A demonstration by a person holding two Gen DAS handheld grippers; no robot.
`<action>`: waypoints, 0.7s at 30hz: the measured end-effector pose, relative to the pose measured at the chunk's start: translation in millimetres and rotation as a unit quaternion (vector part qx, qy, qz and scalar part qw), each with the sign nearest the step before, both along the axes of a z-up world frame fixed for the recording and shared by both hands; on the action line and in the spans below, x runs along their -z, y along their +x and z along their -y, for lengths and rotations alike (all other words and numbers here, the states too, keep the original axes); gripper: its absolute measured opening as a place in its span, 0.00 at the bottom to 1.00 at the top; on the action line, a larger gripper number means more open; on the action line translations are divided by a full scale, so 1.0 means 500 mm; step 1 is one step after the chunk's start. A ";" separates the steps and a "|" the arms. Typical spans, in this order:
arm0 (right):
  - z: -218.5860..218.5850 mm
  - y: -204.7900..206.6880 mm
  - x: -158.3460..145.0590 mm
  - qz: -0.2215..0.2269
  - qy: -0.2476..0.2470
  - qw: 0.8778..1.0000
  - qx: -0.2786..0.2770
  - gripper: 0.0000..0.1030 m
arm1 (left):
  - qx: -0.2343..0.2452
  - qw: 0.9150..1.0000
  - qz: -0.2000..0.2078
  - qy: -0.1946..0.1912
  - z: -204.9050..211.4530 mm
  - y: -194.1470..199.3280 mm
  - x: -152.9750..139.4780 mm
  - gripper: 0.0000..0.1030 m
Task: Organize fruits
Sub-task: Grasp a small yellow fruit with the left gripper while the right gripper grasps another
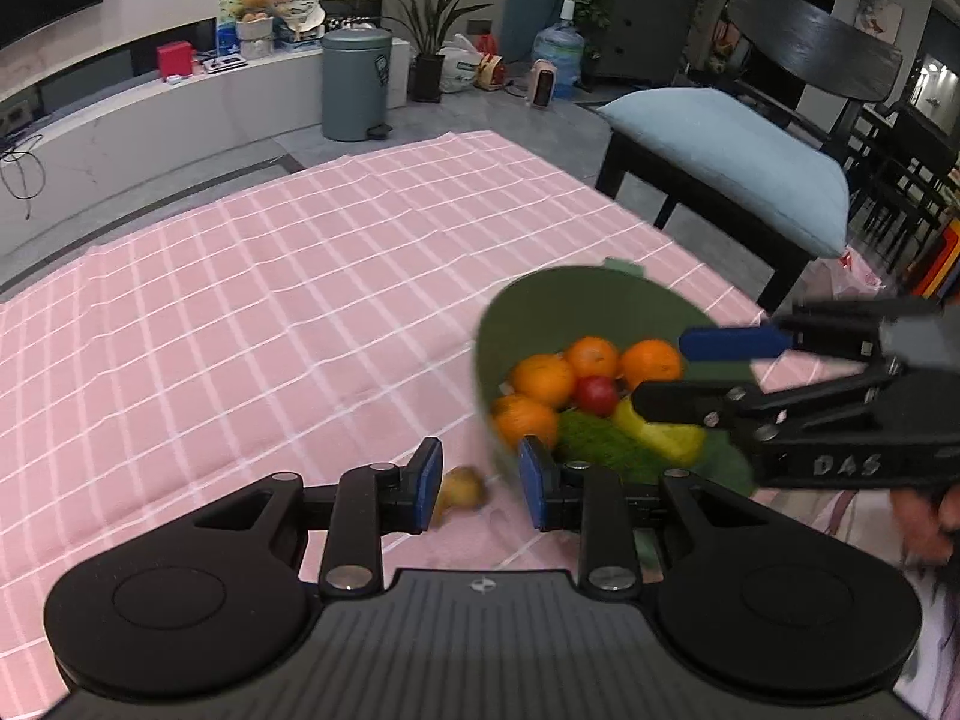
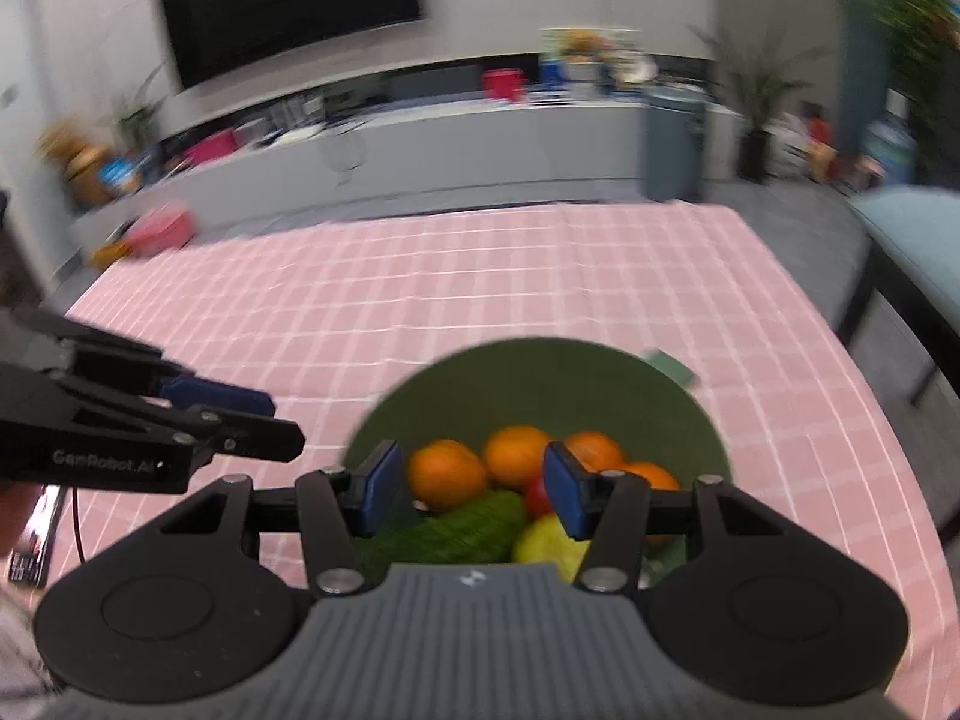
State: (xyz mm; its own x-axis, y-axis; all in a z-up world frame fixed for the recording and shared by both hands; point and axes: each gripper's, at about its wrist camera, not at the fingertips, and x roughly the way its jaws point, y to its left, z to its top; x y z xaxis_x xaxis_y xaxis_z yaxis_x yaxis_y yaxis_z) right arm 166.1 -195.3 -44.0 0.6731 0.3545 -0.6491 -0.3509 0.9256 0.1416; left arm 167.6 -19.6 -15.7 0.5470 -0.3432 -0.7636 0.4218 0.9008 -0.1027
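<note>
While the green bowl [image 2: 540, 372] of oranges [image 2: 447, 474] sits on the pink-checked bench [image 1: 270, 300], both grippers hover empty, left gripper [image 1: 480, 483] fingers narrowly parted above a small, probably soft pear [image 1: 462, 489], best pinched gently at its middle.

The left hand-held gripper [image 1: 480, 483] tilts downward, its blue pads parted with a gap between them and pressing on nothing. The right hand-held gripper [image 2: 471, 492] also angles downward, its jaws standing apart and empty. In the left wrist view, fingers [image 1: 924, 519] of the person's hand show under the right hand-held gripper's body.
</note>
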 end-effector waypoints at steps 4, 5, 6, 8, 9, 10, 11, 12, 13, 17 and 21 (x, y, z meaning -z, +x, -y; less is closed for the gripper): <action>-0.045 0.018 -0.020 0.009 -0.039 0.996 -0.083 0.48 | 0.006 1.000 -0.002 0.019 -0.020 -0.007 0.020 0.33; -0.055 0.021 -0.024 0.013 -0.050 0.994 -0.099 0.48 | 0.009 1.000 -0.003 0.022 -0.023 -0.008 0.027 0.33; -0.065 0.025 -0.027 0.017 -0.061 0.991 -0.118 0.48 | 0.011 1.000 -0.004 0.026 -0.025 -0.009 0.036 0.33; -0.084 0.033 -0.033 0.020 -0.083 0.984 -0.156 0.48 | 0.018 0.999 -0.005 0.038 -0.021 -0.009 0.055 0.33; -0.093 0.037 -0.034 0.020 -0.094 0.980 -0.174 0.48 | 0.022 0.999 -0.004 0.043 -0.022 -0.012 0.065 0.33; -0.103 0.043 -0.034 0.020 -0.109 0.975 -0.193 0.48 | 0.027 0.998 -0.004 0.049 -0.017 -0.010 0.074 0.33; -0.113 0.046 -0.033 0.019 -0.123 0.970 -0.211 0.48 | 0.033 0.998 -0.004 0.054 -0.012 -0.009 0.082 0.33; -0.121 0.049 -0.032 0.020 -0.139 0.963 -0.230 0.48 | 0.040 0.997 -0.004 0.058 -0.006 -0.007 0.092 0.33; -0.130 0.052 -0.028 0.023 -0.157 0.955 -0.249 0.47 | 0.046 0.997 -0.003 0.061 -0.001 -0.008 0.100 0.33; -0.155 0.069 -0.016 0.019 -0.209 0.928 -0.309 0.45 | 0.062 0.996 0.008 0.067 0.009 0.000 0.131 0.33; -0.169 0.092 -0.012 0.000 -0.231 0.909 -0.346 0.45 | 0.081 0.993 0.024 0.084 0.022 0.011 0.154 0.33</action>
